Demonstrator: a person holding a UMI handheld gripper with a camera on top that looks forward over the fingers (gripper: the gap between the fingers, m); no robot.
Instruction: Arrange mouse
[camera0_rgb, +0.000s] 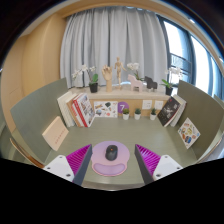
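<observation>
The gripper (111, 160) stands wide open, its two fingers spread apart with their magenta pads (76, 157) facing inward and nothing clamped between them. Between the fingers, with a clear gap at either side, the dark mouse (112, 152) rests on a pale lilac mouse pad (110, 163) that lies flat on the grey-green counter (40, 110). The mouse sits near the middle of the mouse pad, touching neither finger.

Beyond the fingers, further along the counter, a purple cube (122, 106) bearing a white figure stands just ahead of a row of small white cards (140, 104) and tiny potted plants (137, 114). To the left of these, a cluster of upright books (75, 107) leans together, and a tan book (55, 132) lies tilted nearer to the gripper. To the right, a dark book (169, 110) and another patterned book (187, 132) are propped at an angle.

Behind them runs a low white shelf (125, 92) carrying a potted white orchid (92, 78), a wooden figure (118, 70) and further small ornaments too small to make out. Pale curtains (115, 35) hang at the back, with a window (185, 45) to their right
</observation>
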